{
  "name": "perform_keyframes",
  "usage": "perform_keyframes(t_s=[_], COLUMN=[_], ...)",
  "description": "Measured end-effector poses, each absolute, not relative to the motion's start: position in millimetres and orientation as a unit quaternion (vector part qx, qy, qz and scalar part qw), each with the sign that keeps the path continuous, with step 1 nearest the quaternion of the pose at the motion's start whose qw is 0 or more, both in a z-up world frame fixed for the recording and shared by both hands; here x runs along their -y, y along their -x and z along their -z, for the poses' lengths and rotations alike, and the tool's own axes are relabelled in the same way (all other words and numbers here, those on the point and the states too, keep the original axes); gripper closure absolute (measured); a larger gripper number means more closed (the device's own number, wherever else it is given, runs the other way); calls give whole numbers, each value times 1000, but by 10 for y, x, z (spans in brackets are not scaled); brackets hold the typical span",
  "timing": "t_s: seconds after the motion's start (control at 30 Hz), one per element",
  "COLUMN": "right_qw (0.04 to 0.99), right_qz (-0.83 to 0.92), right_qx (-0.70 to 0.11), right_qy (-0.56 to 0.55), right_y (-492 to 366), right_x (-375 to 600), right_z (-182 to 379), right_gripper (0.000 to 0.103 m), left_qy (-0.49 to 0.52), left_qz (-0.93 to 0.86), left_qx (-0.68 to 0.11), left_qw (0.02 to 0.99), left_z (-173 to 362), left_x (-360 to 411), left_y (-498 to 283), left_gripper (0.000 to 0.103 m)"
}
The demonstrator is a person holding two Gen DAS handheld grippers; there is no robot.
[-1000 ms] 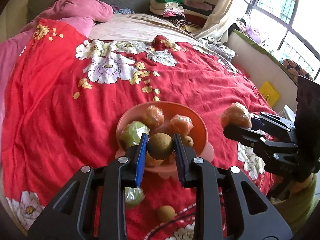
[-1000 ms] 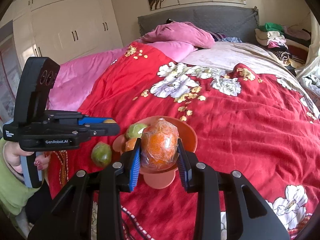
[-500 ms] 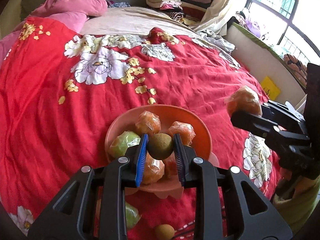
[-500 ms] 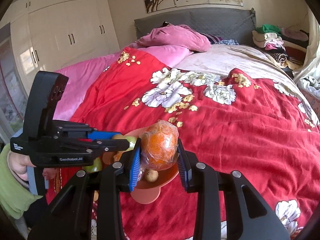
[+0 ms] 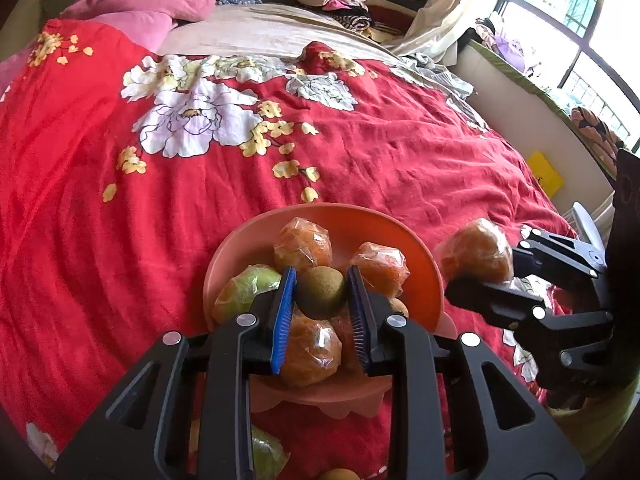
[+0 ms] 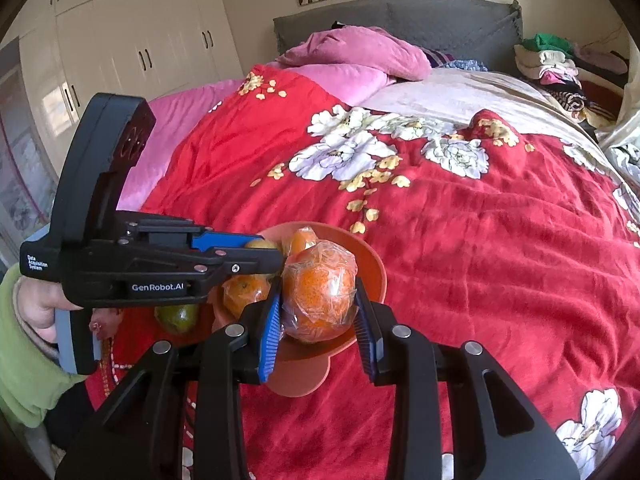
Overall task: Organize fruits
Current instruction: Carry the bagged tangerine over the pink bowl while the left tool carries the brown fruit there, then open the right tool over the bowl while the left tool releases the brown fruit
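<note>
Both loads have arrived over the orange bowl (image 5: 424,268)! Left gripper (image 5: 320,300) pinches a brown kiwi (image 5: 321,292), right gripper (image 6: 318,312) clamps a plastic-wrapped orange (image 6: 320,292). Drops look imminent.

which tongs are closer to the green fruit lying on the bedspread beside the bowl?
Left. The left tongs hold a brown fruit almost over the green fruit; the right tongs are across the bowl.

Bedspread (image 5: 400,160): red, white and yellow flower print. Bowl (image 5: 424,264): salmon-orange. Wrapped oranges (image 5: 303,245): orange under clear film. Held fruit (image 5: 321,293): olive-brown. Gripper pads (image 5: 283,312): blue on black bodies. Pillow (image 6: 360,52): pink. Headboard (image 6: 452,16): grey.
</note>
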State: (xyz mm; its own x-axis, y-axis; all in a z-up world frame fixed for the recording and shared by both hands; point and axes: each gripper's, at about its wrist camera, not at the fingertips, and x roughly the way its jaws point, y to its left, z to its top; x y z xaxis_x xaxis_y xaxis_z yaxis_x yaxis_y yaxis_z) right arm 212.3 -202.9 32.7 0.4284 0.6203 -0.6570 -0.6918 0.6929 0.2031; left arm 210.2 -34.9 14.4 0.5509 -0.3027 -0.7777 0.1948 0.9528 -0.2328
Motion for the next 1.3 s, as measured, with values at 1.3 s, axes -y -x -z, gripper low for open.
perform_keyframes(t_s=[1.3], right_qw=[841], right_qz=[-376], right_qx=[-376], right_qy=[106], right_y=[-1990], right_x=[1946], right_z=[-183], right_gripper=[39], left_qy=[71], left_qz=[147], left_qx=[-458], left_qw=[874], left_z=[-107], left_x=[323], left_y=[-2121], left_gripper=[81])
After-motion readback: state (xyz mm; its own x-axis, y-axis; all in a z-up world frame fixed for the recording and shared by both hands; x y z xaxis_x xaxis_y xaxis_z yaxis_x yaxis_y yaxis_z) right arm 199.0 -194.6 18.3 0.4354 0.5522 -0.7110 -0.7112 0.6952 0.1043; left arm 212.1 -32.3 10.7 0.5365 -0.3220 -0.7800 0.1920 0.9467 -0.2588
